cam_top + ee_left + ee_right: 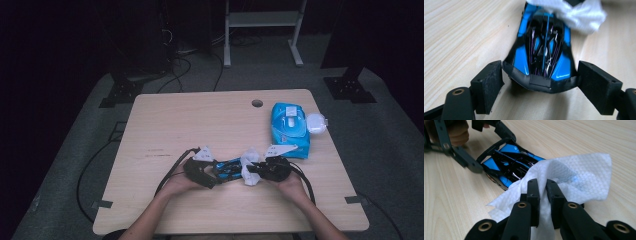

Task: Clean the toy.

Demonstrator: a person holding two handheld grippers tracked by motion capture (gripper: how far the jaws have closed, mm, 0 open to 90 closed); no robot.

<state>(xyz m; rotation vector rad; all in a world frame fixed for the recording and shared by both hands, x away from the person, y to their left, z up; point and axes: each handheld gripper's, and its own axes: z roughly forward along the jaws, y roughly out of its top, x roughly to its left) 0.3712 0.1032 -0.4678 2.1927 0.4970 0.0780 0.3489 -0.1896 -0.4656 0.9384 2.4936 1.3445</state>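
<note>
Desk (165, 125) scene, both grippers low at the near edge, toy car between them. Left gripper (202, 174) has its fingers (489, 85) on either side of the rear end of the blue-and-black toy car (543, 50); in the left gripper view both pads sit right at the car's rear corners, one on each side, gripping it. Car lies flat on the light wood, its far end under the wipe.

Right gripper (257, 170) fingers (533, 195) are clenched on a white wet wipe (574, 180); the sheet is pinched between the pads and drapes forward over the car's far end. Faint bluish smudge on the wipe near the pinch. In the right gripper view the left gripper frames the car's other end, with a hand behind it.

High view: blue wet-wipe pack (289, 127) lies on the desk's right side, beyond the right gripper, well apart from the car, its round white lid (316, 122) flipped open. Cable hole (257, 103) near the far edge.
</note>
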